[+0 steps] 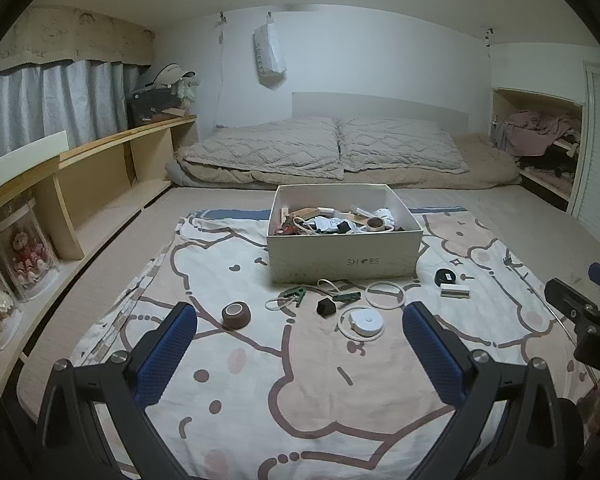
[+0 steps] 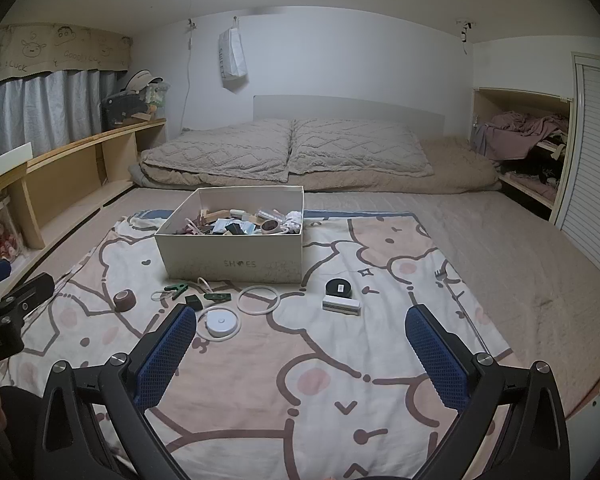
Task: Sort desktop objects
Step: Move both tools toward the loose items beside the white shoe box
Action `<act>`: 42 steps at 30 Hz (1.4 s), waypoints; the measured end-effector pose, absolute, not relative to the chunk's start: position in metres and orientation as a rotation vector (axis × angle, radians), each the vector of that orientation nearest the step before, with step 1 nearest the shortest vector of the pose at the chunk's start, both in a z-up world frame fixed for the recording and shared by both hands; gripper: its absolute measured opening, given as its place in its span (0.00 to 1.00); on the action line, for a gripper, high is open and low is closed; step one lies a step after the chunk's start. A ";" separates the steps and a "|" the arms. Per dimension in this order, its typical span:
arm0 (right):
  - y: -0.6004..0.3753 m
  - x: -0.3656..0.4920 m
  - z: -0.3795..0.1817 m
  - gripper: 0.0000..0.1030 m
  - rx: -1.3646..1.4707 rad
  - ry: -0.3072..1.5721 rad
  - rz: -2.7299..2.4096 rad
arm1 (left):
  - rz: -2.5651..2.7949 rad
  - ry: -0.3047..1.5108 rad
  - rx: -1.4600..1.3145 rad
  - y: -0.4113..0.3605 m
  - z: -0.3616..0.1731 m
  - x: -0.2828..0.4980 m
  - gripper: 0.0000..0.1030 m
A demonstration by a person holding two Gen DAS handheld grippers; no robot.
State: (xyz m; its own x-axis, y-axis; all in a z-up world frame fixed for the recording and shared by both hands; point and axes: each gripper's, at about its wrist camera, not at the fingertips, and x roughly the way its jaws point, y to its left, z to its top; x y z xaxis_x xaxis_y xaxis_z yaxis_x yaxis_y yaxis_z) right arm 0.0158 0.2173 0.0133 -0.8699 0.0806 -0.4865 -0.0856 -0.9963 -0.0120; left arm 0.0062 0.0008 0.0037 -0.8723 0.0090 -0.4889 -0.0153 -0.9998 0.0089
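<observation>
- Small desktop objects lie loose on the cartoon-bear blanket (image 1: 300, 380) in front of you, all just before the white shoe box (image 1: 344, 256).
- Nearest the box front you have two green clips (image 1: 296, 293), a black block (image 1: 326, 306) and a white ring (image 1: 385, 295).
- A brown tape roll (image 1: 236, 314) sits off to the left; a white round tape measure (image 1: 366, 320) lies closer to you.
- To the right, a black disc (image 2: 338, 287) and a white bar-shaped piece (image 2: 341, 305) sit close together.
- The box already holds a jumble of items.
- Your left gripper (image 1: 300, 354) hangs above the blanket, jaws spread wide, nothing between them.
- Your right gripper (image 2: 300, 354) is likewise wide apart and empty.
</observation>
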 end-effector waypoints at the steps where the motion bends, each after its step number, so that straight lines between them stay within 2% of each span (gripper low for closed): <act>1: 0.218 0.016 0.013 1.00 -0.769 0.015 2.957 | 3.032 0.019 -0.791 0.000 0.004 0.007 1.00; 23: 0.212 0.009 0.001 1.00 -0.810 0.009 2.956 | 3.002 0.028 -0.839 0.001 -0.006 0.002 1.00; 33: 0.214 -0.002 -0.004 1.00 -0.852 0.025 2.948 | 2.990 0.004 -0.887 -0.006 -0.018 -0.012 1.00; 42: 0.220 -0.026 -0.001 1.00 -0.845 0.035 2.948 | 3.044 0.023 -0.866 -0.025 -0.008 -0.040 1.00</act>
